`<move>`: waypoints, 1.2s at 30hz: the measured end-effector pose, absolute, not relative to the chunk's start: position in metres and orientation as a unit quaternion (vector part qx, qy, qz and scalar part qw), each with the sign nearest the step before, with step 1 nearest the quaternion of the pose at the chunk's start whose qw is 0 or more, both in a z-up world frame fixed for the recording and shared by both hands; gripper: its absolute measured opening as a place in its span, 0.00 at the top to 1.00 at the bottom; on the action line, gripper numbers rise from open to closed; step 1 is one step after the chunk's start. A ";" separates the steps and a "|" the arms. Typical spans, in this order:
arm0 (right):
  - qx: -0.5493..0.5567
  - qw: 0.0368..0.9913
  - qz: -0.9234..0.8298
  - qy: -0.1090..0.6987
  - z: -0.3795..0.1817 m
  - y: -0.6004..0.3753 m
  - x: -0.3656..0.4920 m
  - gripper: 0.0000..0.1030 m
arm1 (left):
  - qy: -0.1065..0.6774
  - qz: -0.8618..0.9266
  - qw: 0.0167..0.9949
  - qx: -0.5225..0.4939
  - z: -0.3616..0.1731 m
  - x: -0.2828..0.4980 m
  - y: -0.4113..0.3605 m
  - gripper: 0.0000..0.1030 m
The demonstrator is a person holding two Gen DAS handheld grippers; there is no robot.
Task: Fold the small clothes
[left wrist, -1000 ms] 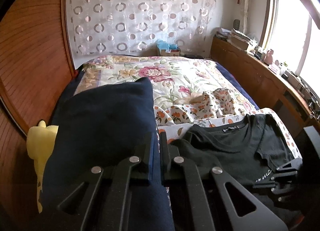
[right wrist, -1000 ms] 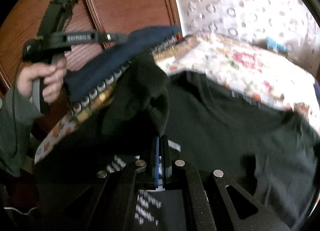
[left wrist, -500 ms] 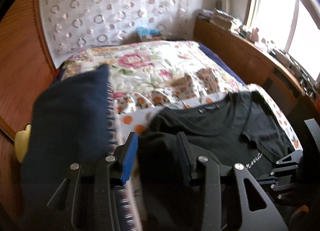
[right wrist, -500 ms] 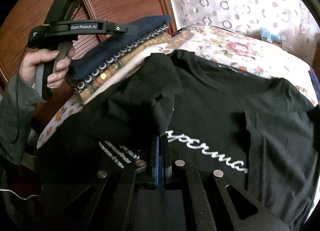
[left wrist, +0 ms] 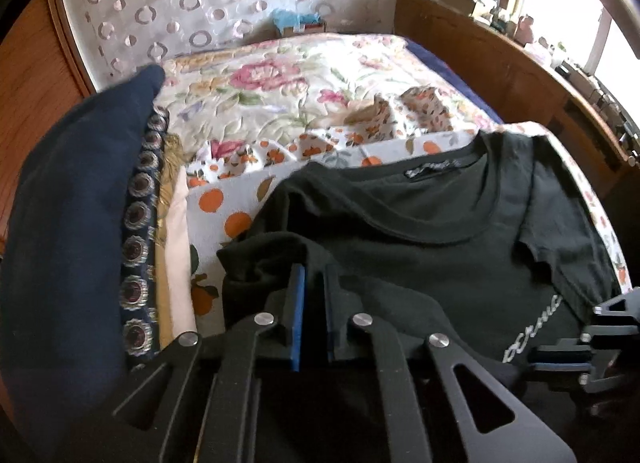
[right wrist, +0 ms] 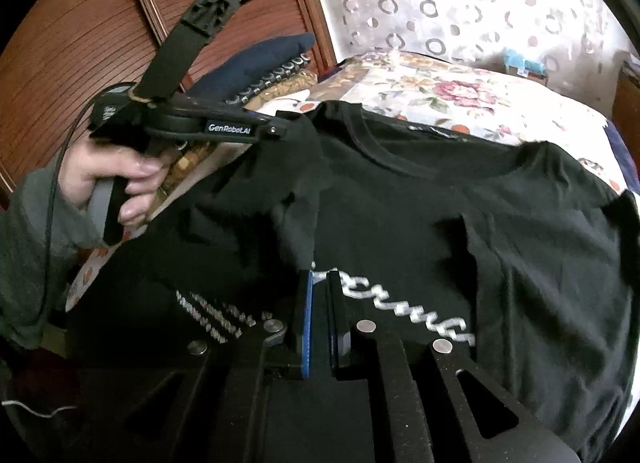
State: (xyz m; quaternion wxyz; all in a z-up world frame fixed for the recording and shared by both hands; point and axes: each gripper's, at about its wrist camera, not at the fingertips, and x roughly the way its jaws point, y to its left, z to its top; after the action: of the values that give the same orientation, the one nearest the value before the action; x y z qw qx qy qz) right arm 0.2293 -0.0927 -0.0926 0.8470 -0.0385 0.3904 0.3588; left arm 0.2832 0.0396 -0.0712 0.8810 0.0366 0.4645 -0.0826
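A black T-shirt with white lettering lies front-up on an orange-fruit printed cloth on the bed. My left gripper is at the shirt's left sleeve, its jaws closing on a bunched fold of the black fabric. The right wrist view shows a hand holding that left gripper at the shoulder of the T-shirt. My right gripper rests low over the chest lettering. Its jaws are opening a little, and the print shows through the narrow gap.
A dark blue cushion on patterned folded fabrics lies close on the left of the shirt. Behind it spreads a floral bedspread with small printed garments. A cluttered wooden ledge runs along the right, and wooden panelling stands at the left.
My left gripper came down and to the right from over the blue cushion, opened, then closed on the sleeve. The fabric bunch above the right gripper has dropped flat and its jaws have parted slightly.
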 end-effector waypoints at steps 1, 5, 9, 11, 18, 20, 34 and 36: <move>-0.039 0.845 0.363 0.391 -0.094 -0.088 0.232 0.94 | 0.457 -0.083 0.885 0.033 -0.068 0.280 0.040 0.91; -0.045 0.837 0.373 0.399 -0.105 -0.073 0.242 0.94 | 0.429 -0.089 0.899 0.018 -0.049 0.266 0.049 0.92; -0.055 0.837 0.376 0.394 -0.110 -0.069 0.244 0.94 | 0.413 -0.088 0.906 0.014 -0.040 0.260 0.057 0.93; -0.060 0.836 0.382 0.391 -0.112 -0.071 0.243 0.98 | 0.399 -0.085 0.913 0.003 -0.034 0.257 0.063 0.93; -0.075 0.843 0.368 0.385 -0.113 -0.081 0.229 1.00 | 0.344 -0.059 0.936 -0.031 -0.004 0.249 0.090 0.93; -0.073 0.843 0.366 0.387 -0.113 -0.084 0.223 1.00 | 0.340 -0.062 0.938 -0.036 0.000 0.248 0.096 0.93; -0.061 0.886 0.292 0.355 -0.088 -0.135 0.238 0.78 | 0.311 -0.098 0.945 -0.032 0.023 0.229 0.091 0.93; -0.062 0.896 0.258 0.355 -0.089 -0.159 0.247 0.67 | 0.307 -0.101 0.946 -0.032 0.024 0.224 0.089 0.93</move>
State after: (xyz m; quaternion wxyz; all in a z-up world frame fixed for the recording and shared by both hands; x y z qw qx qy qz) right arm 0.2474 -0.1592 -0.0894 0.8963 -0.0624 0.3549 0.2583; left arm 0.2243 0.0889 0.0240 0.9458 -0.0317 0.3072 -0.1010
